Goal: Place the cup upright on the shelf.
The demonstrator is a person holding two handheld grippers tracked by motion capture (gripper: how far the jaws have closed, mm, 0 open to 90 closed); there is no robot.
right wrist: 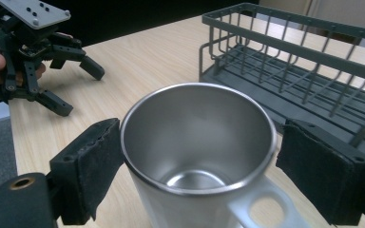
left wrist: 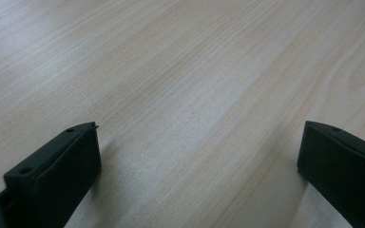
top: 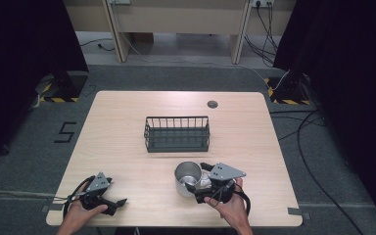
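Mug of bare steel stands upright on the bench, toward the near edge, at about 5 o'clock from the wire basket. The right tongs bracket it, jaws spread to either side of the rim; the left pad looks to touch the wall, the right pad stands just off it, so the grip does not look closed yet. The mug's handle points back toward the camera. My reading: the work is at its start, with clamping, lifting and a likely carry to the basket all left.

The left tongs rest at the near left corner, at 9 o'clock from the mug, jaws wide apart over bare wood, holding nothing. Between mug and basket the bench is open; the basket's near wall is the one thing to clear.
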